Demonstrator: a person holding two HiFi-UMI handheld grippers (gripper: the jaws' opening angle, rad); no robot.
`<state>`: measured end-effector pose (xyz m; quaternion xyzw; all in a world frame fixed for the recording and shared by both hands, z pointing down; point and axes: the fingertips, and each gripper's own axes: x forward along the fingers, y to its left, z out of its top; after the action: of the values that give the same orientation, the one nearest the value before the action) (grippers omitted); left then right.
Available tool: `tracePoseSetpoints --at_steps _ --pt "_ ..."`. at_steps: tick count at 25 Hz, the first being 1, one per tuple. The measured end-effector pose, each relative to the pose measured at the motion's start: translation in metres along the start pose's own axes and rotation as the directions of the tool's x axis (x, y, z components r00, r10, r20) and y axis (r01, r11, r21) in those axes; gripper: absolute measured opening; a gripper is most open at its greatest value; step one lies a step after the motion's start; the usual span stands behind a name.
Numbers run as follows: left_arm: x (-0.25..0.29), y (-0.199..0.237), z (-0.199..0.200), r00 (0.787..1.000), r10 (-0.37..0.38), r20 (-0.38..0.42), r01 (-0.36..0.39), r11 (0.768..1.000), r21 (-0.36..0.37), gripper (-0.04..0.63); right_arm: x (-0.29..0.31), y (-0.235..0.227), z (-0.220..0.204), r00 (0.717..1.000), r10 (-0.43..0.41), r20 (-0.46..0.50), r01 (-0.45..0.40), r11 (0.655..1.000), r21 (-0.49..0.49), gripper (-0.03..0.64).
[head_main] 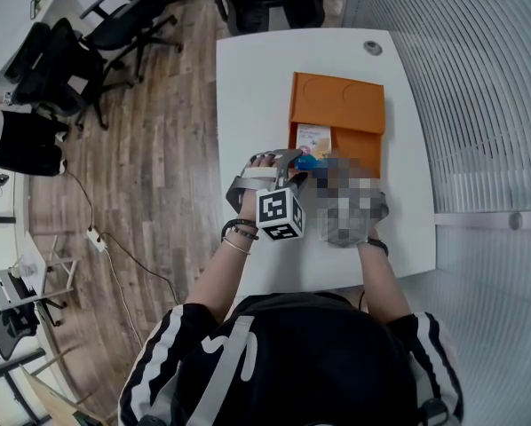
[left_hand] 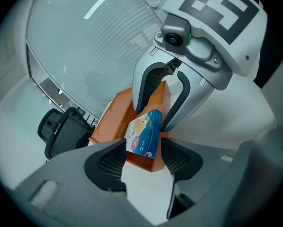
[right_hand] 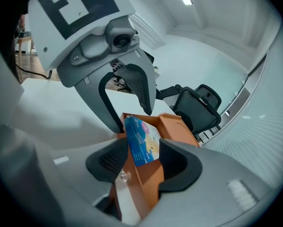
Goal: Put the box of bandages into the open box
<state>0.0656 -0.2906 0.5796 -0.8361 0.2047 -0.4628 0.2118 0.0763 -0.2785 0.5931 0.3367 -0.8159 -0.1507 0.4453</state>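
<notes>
The box of bandages, blue with a pale printed face, is held upright between both grippers over the near end of the open orange box. My left gripper is shut on one end of it. My right gripper is shut on the other end, pads against both faces of the bandage box. In the head view the left gripper reaches in from the left to the bandage box. A blurred patch covers the right gripper there. The orange lid lies flat behind the tray.
The white table has a round cable grommet at its far right. Black office chairs stand on the wood floor at the left, another chair by the table's far end. A ribbed partition runs along the right.
</notes>
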Motion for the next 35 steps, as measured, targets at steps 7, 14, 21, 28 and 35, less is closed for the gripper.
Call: tracePoseSetpoints --at_steps 7,14,21,28,35 --pt "-0.002 -0.001 0.004 1.000 0.011 0.006 -0.011 1.000 -0.007 0.236 -0.004 0.002 0.001 1.000 -0.001 0.010 0.001 1.000 0.006 0.187" --pt "-0.020 0.001 0.011 0.999 0.042 0.025 -0.041 0.999 -0.035 0.235 -0.028 -0.003 0.011 0.999 -0.029 0.046 0.028 0.999 0.017 0.187" --pt "-0.047 0.009 0.014 0.991 0.106 0.078 -0.095 0.987 -0.129 0.235 -0.057 -0.019 0.024 0.989 -0.073 0.132 0.054 0.989 0.138 0.187" --pt "-0.075 0.023 0.018 0.964 0.206 0.167 -0.141 0.931 -0.337 0.233 -0.084 -0.033 0.045 0.963 -0.133 0.235 0.076 0.969 0.236 0.186" --pt "-0.106 0.040 0.031 0.919 0.300 0.256 -0.141 0.856 -0.497 0.233 -0.111 -0.052 0.066 0.918 -0.212 0.336 0.098 0.941 0.325 0.186"
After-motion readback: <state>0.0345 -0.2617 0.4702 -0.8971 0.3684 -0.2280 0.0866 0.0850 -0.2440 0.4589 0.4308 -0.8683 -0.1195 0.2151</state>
